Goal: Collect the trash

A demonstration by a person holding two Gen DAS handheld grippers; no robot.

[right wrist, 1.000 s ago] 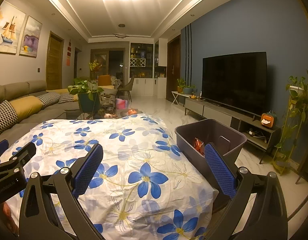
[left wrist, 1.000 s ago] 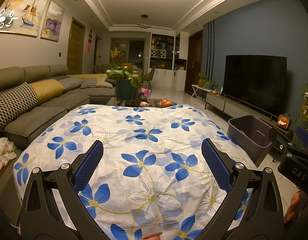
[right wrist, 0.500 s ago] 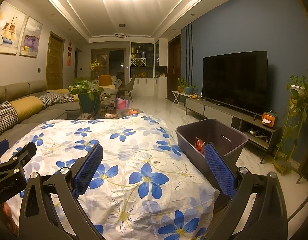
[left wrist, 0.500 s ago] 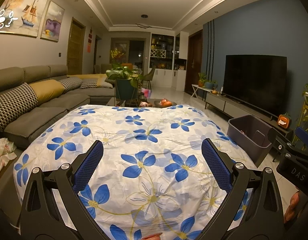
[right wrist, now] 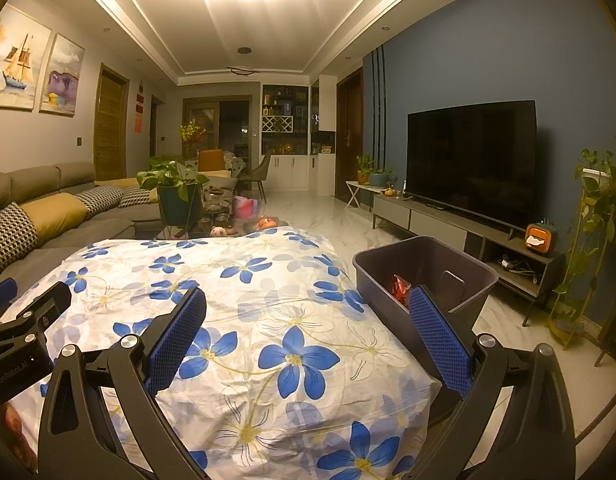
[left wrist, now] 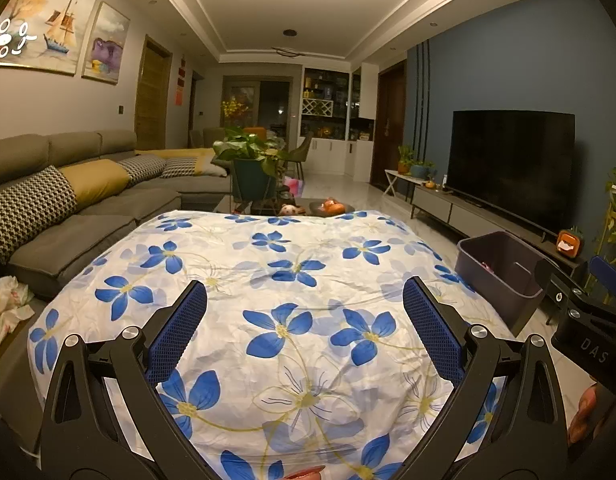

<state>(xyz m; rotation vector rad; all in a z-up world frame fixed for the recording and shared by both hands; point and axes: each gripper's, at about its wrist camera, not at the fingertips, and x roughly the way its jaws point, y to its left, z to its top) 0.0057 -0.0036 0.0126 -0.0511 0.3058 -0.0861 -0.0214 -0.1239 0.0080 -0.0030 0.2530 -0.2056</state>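
Nothing is moving since earlier; both grippers, left [left wrist: 304,300] and right [right wrist: 308,304], are hovering spread, empty, over wrinkled floral cloth [right wrist: 264,320]; rectangular grey bin [right wrist: 424,268] is holding a red wrapper [right wrist: 400,288].

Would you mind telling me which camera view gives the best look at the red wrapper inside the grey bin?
The right wrist view: the red wrapper shows clearly on the floor of the grey bin, just beyond one finger of the right tongs. In the left wrist view the bin is farther off, and only a small pinkish speck shows inside.
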